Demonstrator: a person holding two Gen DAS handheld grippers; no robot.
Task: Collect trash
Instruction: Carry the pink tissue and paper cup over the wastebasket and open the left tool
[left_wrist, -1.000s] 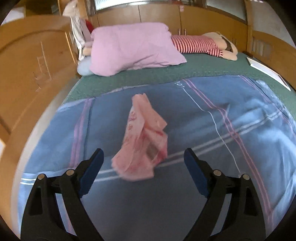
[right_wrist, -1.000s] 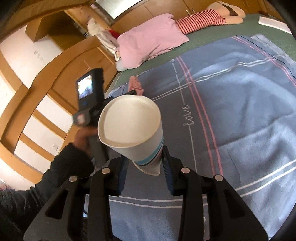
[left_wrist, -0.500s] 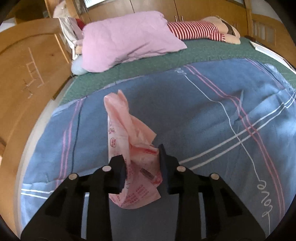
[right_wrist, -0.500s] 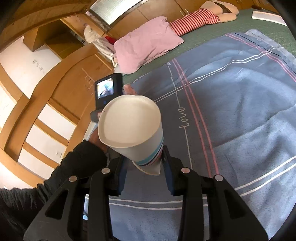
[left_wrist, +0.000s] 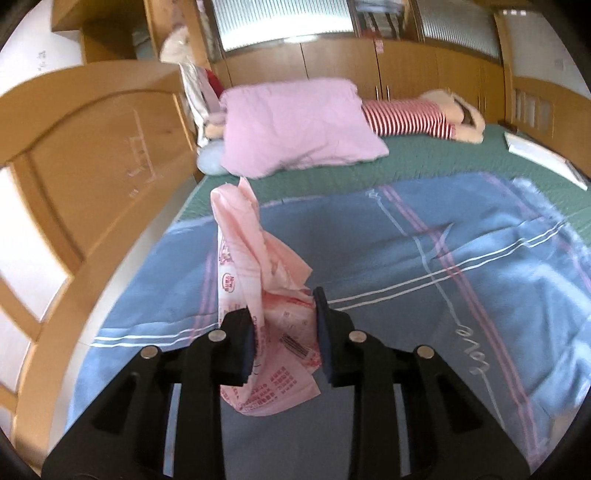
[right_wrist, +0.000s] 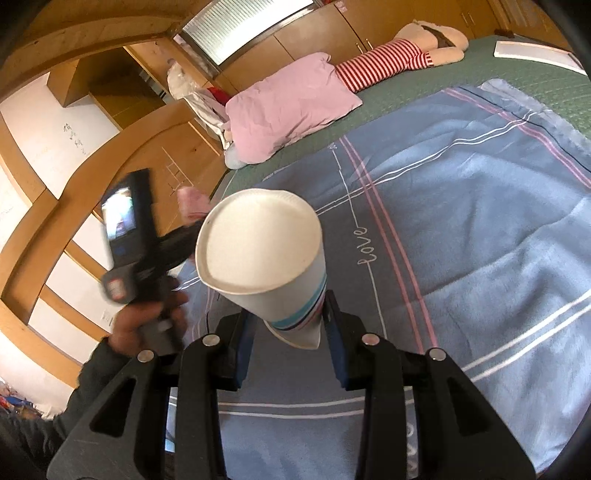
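my left gripper (left_wrist: 282, 332) is clamped on the pink wrapper (left_wrist: 258, 295), its long axis running up and away from the jaws, seemingly lifted clear of the blue blanket (left_wrist: 461, 266). my right gripper (right_wrist: 288, 334) pinches the paper cup (right_wrist: 262, 254) near its base, mouth pointing away over the blanket toward the pink pillow (right_wrist: 288, 107).

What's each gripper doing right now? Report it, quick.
Left gripper: shut on the pink plastic wrapper, lifted off the blue blanket.
Right gripper: shut on the white paper cup.
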